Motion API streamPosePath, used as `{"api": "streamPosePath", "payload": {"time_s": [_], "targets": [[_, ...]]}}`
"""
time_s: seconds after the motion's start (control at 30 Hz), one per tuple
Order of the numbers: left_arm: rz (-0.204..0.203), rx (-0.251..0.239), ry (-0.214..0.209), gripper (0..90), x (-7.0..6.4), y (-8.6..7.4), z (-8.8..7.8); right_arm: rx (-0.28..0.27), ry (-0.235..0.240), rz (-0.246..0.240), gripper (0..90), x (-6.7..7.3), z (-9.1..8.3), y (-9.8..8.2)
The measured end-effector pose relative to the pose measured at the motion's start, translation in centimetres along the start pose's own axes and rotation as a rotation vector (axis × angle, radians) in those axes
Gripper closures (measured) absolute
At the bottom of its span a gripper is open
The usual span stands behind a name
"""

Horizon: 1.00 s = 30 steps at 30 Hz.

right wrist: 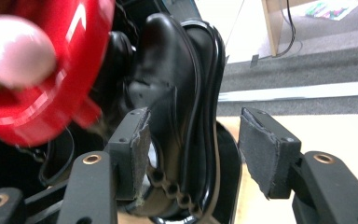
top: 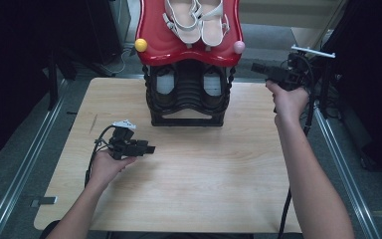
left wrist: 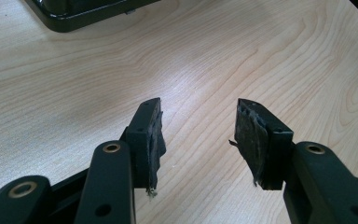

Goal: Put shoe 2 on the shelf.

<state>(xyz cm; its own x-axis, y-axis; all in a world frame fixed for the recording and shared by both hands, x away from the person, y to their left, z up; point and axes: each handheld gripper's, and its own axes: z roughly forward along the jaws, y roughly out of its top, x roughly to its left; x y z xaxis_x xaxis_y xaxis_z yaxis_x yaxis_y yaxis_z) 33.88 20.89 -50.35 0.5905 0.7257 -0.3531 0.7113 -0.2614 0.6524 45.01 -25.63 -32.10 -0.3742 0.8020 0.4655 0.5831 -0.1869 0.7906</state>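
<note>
The black shoe (right wrist: pixel 168 93) on the right side of the lower tier is what the work turns on: the right gripper (top: pixel 258 68) reaches toward it from the rack's right flank. It sits in the black shoe rack (top: pixel 188 94) at the far middle of the wooden table (top: pixel 194 184), under the red upper shelf (top: pixel 154 42) that carries a pair of white sandals (top: pixel 195 20). From above, the shoe's long axis runs front to back through the rack, with one end facing the person; whether that end is toe or heel I cannot tell.

The step in hand looks like the approach. In the right gripper view the pads (right wrist: pixel 261 149) stand spread, nothing between them, the shoe's side just ahead and the pink ball (right wrist: pixel 14 51) on the shelf corner close by. The next move likely calls for going in below the red shelf, clear of that ball, and closing on the shoe's upper edge.

The left gripper (top: pixel 149 149) rests low over the table's near left, its fingers (left wrist: pixel 149 140) spread above bare wood, holding nothing.
</note>
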Motion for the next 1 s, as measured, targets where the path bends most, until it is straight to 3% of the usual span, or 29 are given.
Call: {"api": "streamPosePath", "payload": {"time_s": [0.47,1.0], "targets": [[0.005,0.000,0.001,50.0,0.0,0.0,-0.1,0.054,0.043,-0.033,43.9,-0.6,-0.4,-5.8],[0.017,0.000,0.002,49.1,-0.1,0.0,-0.1,0.115,0.081,-0.067,42.2,-0.3,-1.2,-12.8]]}}
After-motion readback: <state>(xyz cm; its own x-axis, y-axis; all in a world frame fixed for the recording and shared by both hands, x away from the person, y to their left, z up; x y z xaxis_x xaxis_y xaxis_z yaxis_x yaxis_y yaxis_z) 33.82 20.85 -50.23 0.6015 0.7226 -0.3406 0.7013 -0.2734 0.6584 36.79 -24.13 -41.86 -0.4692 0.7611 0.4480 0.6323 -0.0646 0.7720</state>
